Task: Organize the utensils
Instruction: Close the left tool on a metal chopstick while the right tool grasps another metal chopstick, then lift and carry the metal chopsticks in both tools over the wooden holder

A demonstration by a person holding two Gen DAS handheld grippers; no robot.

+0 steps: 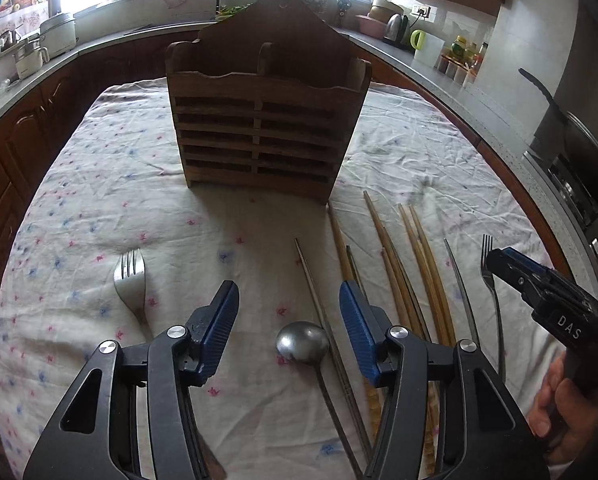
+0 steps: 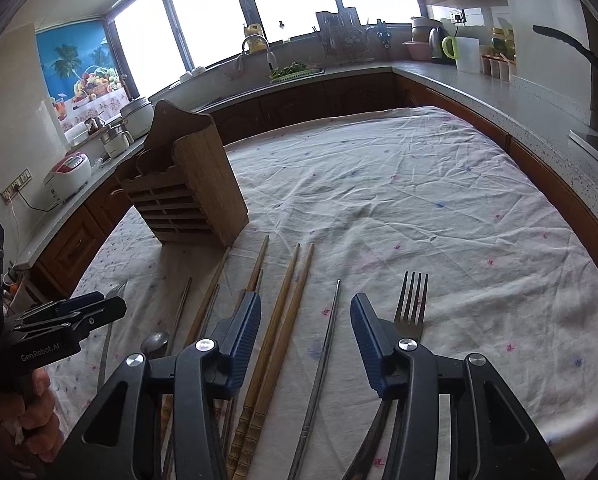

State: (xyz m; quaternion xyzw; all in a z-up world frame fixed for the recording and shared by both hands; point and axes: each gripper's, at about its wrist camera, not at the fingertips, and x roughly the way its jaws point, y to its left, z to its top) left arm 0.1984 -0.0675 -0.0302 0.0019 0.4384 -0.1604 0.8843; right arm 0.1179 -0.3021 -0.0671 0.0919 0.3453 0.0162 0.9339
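Observation:
A slatted wooden utensil holder stands upright on the cloth-covered table; it also shows in the right wrist view. My left gripper is open and empty above a metal spoon and a metal chopstick. A fork lies to its left. Several wooden chopsticks lie to its right. My right gripper is open and empty over wooden chopsticks and a metal chopstick. A second fork lies by its right finger.
The table wears a white flowered cloth. Kitchen counters with a sink, kettle and pots surround it on three sides. A stove with a pan stands at the right. Each gripper shows in the other's view, the left one and the right one.

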